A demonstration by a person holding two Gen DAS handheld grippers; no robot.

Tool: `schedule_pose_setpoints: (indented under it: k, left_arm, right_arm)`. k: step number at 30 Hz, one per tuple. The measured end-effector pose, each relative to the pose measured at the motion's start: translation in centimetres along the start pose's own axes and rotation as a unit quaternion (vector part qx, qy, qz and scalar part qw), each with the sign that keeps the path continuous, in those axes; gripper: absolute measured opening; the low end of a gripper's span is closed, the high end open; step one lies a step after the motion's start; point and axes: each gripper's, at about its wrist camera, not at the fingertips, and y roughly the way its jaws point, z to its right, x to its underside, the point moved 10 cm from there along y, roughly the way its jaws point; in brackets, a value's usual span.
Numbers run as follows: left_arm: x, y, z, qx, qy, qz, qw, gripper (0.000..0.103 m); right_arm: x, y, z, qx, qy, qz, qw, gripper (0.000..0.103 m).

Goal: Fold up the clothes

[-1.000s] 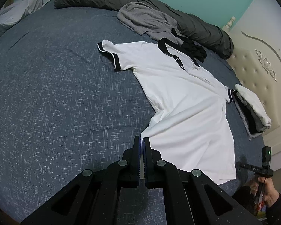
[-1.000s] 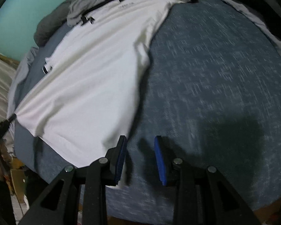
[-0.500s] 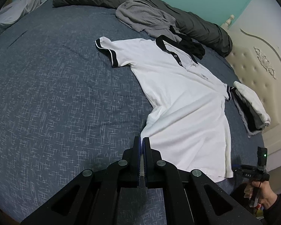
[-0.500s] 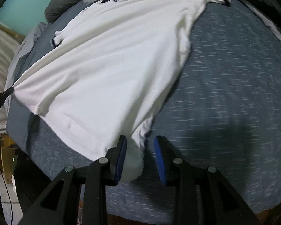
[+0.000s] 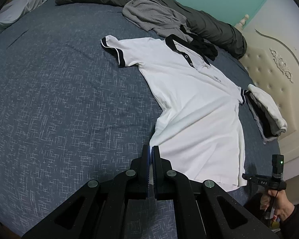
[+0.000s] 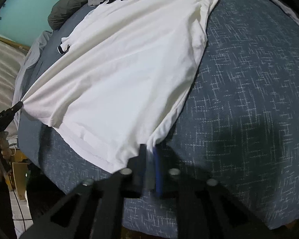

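Since a second ago the right gripper (image 6: pixel 149 155) slid onto the polo shirt (image 5: pixel 199 107)'s near hem corner and clamped it. Left gripper (image 5: pixel 151 151) pinches the opposite corner. Shirt lies flat on the bed (image 5: pixel 59 99), collar far. Thin bites could slip when lifted.

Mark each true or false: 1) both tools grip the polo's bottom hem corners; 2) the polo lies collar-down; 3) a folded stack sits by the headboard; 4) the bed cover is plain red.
1) True: left tool and right tool each pinch a hem corner of the white polo.
2) False: collar and button placket face up.
3) True: folded clothes lie near the headboard.
4) False: the bed cover is blue-grey with white flecks.
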Motion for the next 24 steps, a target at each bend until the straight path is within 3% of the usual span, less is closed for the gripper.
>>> schedule_pose_setpoints:
  k: [18,24]
  left_arm:
    - [2.3,-0.1,1.3,0.015,0.011,-0.027,0.9995,0.002]
    - [5.4,2.1,2.4,0.016,0.020,-0.078,0.9966,0.003]
  right_arm:
    - [-0.3,-8.8,7.3,0.077,0.004,0.053,0.996,0.003]
    - [0.2,-9.8,10.0,0.099,0.015,0.055,0.993,0.003]
